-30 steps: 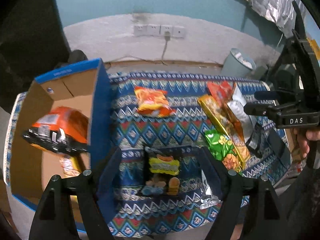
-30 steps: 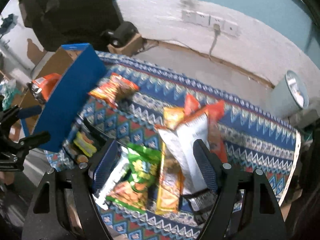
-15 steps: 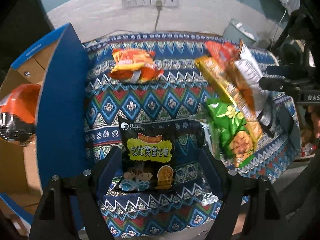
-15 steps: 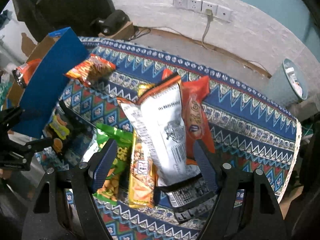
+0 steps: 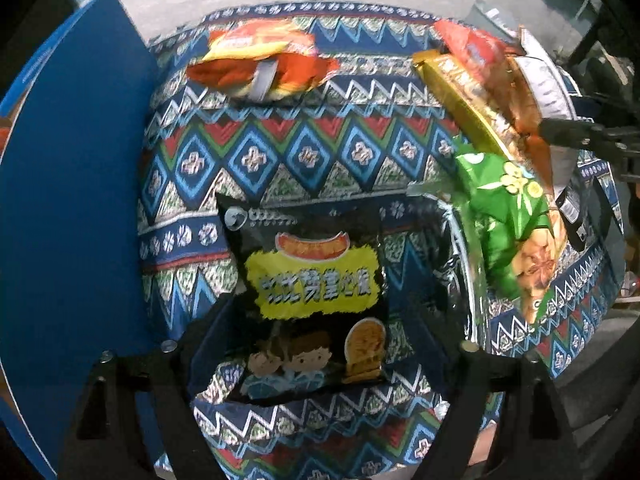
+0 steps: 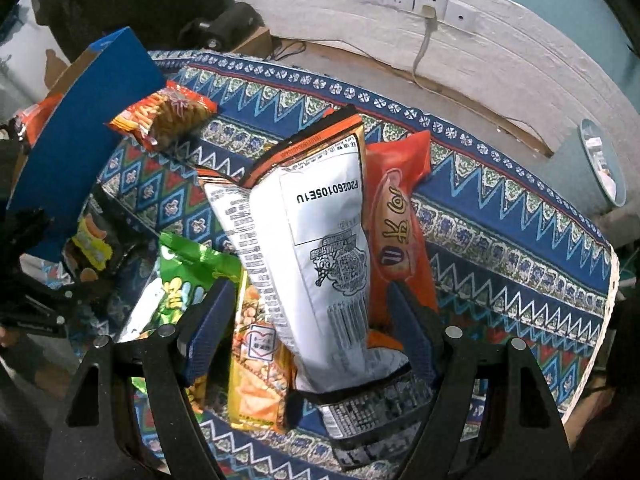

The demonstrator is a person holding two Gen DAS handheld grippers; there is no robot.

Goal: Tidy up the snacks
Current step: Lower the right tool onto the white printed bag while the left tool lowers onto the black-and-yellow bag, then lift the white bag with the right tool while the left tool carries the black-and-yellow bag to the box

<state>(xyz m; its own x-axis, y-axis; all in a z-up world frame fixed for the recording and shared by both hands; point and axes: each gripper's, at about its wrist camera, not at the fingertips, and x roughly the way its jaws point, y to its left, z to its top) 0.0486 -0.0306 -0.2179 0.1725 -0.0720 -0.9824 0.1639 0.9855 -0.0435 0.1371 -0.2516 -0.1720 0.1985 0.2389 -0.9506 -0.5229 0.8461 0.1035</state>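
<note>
- My left gripper (image 5: 316,344) points steeply down over the patterned tablecloth (image 5: 280,152); its jaws are opening, and the black snack bag (image 5: 312,280) with the yellow label lies flat between them, untouched by either pad as far as I can tell.
- My right gripper (image 6: 308,320) also points down, jaws spread wide around the lower part of the white-backed bag (image 6: 320,248); I see no pad pressing on it.
- I take the white-backed bag as landmark. It lies printed side down on top of the pile.
- Just beside it, toward the table's far right edge, lies the long orange packet (image 6: 400,224), partly tucked under it.
- On its other side, touching, lies the yellow-gold packet (image 6: 256,364), and past that the green bag (image 6: 188,276).
- Under its near end a black packet (image 6: 372,412) with white print sticks out.
- Well apart from it, toward the blue cardboard box (image 6: 84,128), lies an orange noodle-snack bag (image 6: 164,116) on the cloth.
- The black snack bag lies beyond the green bag from it, near the box wall.
</note>
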